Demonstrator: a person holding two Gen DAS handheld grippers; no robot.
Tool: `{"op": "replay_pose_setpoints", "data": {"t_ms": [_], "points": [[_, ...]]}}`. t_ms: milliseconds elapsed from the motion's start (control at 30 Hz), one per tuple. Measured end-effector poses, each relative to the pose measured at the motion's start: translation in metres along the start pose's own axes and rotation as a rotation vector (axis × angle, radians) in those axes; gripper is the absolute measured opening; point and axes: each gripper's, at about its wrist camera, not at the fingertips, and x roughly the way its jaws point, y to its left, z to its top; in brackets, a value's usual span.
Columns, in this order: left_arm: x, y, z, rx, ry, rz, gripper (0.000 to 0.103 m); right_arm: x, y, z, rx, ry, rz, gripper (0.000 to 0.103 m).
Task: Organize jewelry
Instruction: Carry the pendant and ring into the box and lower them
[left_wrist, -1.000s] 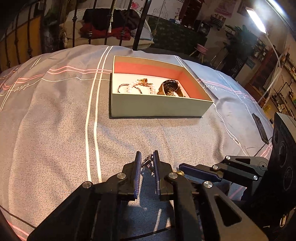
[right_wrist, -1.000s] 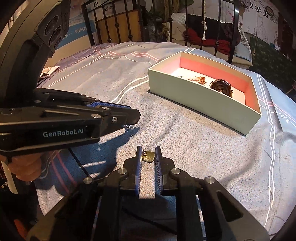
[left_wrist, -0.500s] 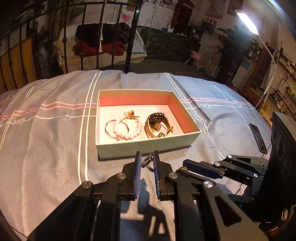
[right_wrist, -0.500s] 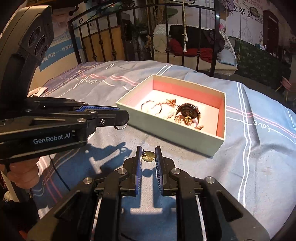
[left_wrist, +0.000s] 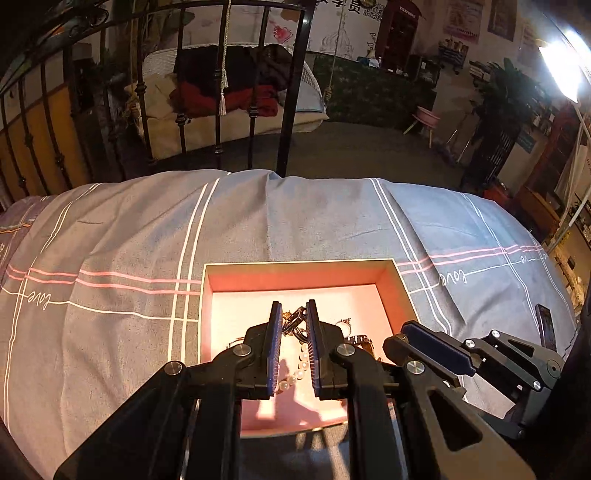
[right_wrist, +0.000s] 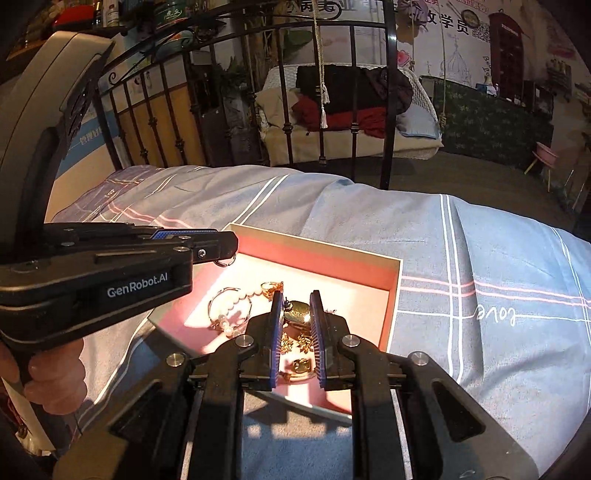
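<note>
My left claw (left_wrist: 292, 320) pinches a small ring (left_wrist: 291, 322) and my right claw (right_wrist: 296, 309) pinches a gold charm (right_wrist: 298, 310) above the box (right_wrist: 393, 295), so a shaky let-go could tangle them with the beads (right_wrist: 236, 298).

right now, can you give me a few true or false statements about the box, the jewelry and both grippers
1. The left gripper is shut on a dark metal ring piece. True.
2. The right gripper is empty. False: it pinches a small gold pendant.
3. The open box has a pink-red lining. True.
4. The box holds no jewelry yet. False: a pearl bracelet and gold pieces lie inside.
5. Both grippers are over the box. True.
</note>
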Motion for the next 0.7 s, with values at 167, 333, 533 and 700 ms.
{"op": "replay_pose_setpoints", "data": {"t_ms": [167, 333, 533, 700], "points": [[0.02, 0.002, 0.006, -0.013, 0.03, 0.013, 0.012, 0.015, -0.008, 0.004, 0.011, 0.02, -0.01, 0.015], [0.035, 0.004, 0.007, -0.009, 0.057, 0.019, 0.012, 0.026, -0.013, 0.0, 0.024, 0.042, -0.005, 0.015], [0.048, 0.004, 0.005, -0.001, 0.085, 0.03, 0.013, 0.034, -0.015, -0.002, 0.021, 0.054, 0.003, 0.015], [0.051, 0.004, 0.004, 0.0, 0.097, 0.031, 0.013, 0.036, -0.013, -0.002, 0.017, 0.059, 0.007, 0.015]]}}
